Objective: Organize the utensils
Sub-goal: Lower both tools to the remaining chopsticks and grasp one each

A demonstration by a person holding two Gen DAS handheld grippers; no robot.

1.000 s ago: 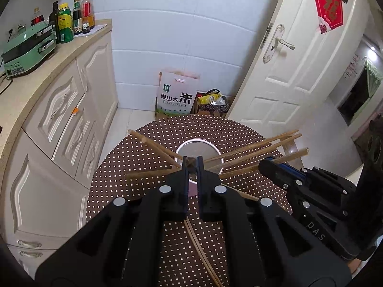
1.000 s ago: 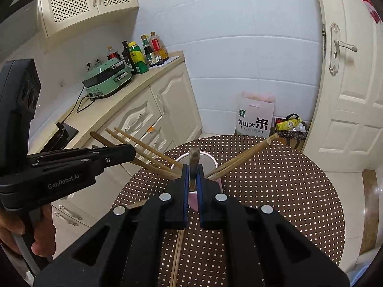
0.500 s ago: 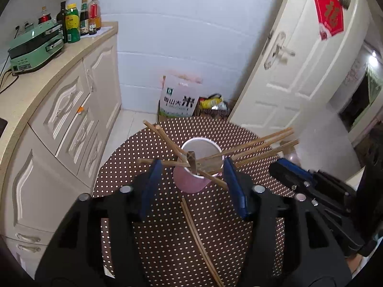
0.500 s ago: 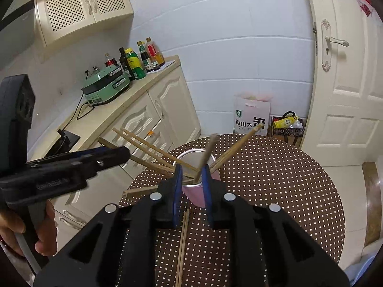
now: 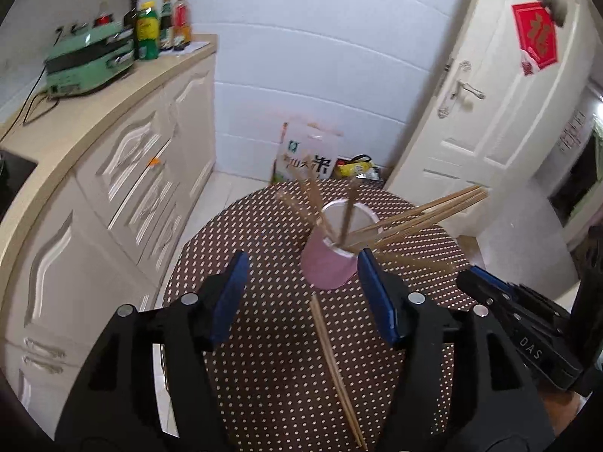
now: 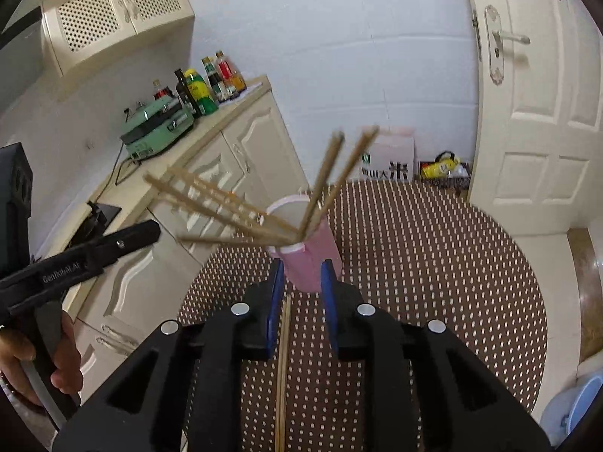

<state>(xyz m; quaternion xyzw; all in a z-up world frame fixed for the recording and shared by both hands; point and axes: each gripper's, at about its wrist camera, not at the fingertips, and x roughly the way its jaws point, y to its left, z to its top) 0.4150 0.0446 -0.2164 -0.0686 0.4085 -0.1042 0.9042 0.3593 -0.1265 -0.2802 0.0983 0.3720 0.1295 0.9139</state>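
Note:
A pink cup (image 5: 329, 263) stands on the round brown dotted table (image 5: 271, 358) and holds several wooden chopsticks (image 5: 422, 214) that fan out over its rim. A loose pair of chopsticks (image 5: 335, 365) lies on the table in front of the cup. My left gripper (image 5: 303, 293) is wide open and empty, just before the cup. My right gripper (image 6: 300, 293) is open a little and empty, close to the cup (image 6: 312, 260), with the loose pair (image 6: 282, 358) below it. The chopsticks in the cup (image 6: 226, 207) look blurred.
Cream cabinets (image 5: 124, 173) with a counter run along the left, bearing a green appliance (image 5: 88, 62) and bottles (image 5: 158, 24). A white door (image 5: 486, 113) stands at the right. A rice bag (image 5: 305, 158) sits on the floor behind the table.
Both grippers opened and let their chopsticks drop into the cup. Both have pulled back and up from the cup. The chopsticks are still swinging.

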